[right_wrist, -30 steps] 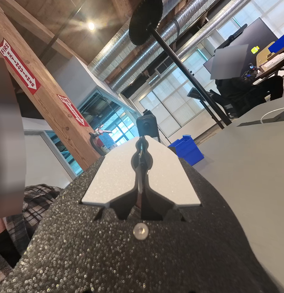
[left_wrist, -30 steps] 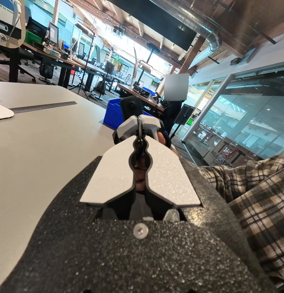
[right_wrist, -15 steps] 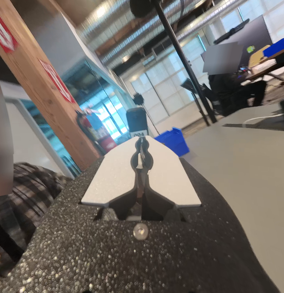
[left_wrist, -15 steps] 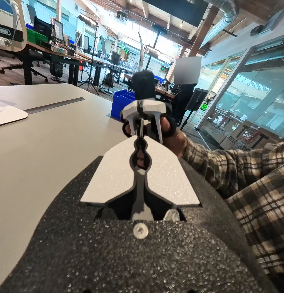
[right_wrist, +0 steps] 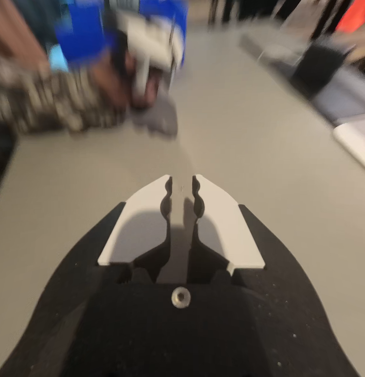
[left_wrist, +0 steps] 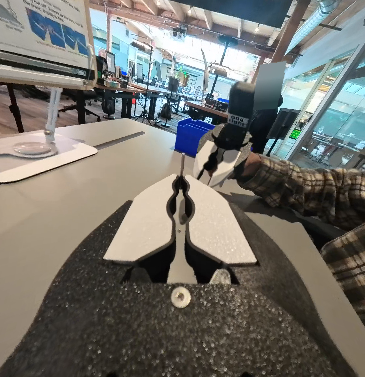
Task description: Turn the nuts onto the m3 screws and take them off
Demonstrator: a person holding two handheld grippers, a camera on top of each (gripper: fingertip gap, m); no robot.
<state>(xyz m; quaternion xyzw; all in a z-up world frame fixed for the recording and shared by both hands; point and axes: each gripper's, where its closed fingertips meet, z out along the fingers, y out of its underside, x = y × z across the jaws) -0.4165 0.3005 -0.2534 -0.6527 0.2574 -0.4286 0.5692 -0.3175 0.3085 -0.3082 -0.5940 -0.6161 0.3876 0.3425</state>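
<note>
My left gripper (left_wrist: 180, 180) is shut on a thin metal screw (left_wrist: 182, 163) that stands up past its fingertips, low over the grey table (left_wrist: 55, 204). My right gripper (right_wrist: 181, 179) is open with a narrow gap and points down at the table. It also shows in the left wrist view (left_wrist: 205, 179), just right of the screw, held by a hand in a plaid sleeve (left_wrist: 300, 187). A tiny speck (right_wrist: 182, 187) lies on the table between the right fingertips, too blurred to tell what it is. The left gripper (right_wrist: 153, 47) shows blurred in the right wrist view.
A white pad (left_wrist: 55, 155) carrying a stand with a board is at the left of the table. A blue bin (left_wrist: 189, 134) is beyond the far edge. In the right wrist view a black object (right_wrist: 320, 67) and the white pad (right_wrist: 357, 142) are on the right. One gripper's finger ends stand about 12 cm off the other's. Measured from the fingertips, the black object (right_wrist: 320, 67) is 40 cm or so from the left gripper and 45 cm from the right.
Both grippers have tilted down from pointing across the room toward the table. The right gripper has opened and moved off to the right of the left one. The left stays shut on the screw.
</note>
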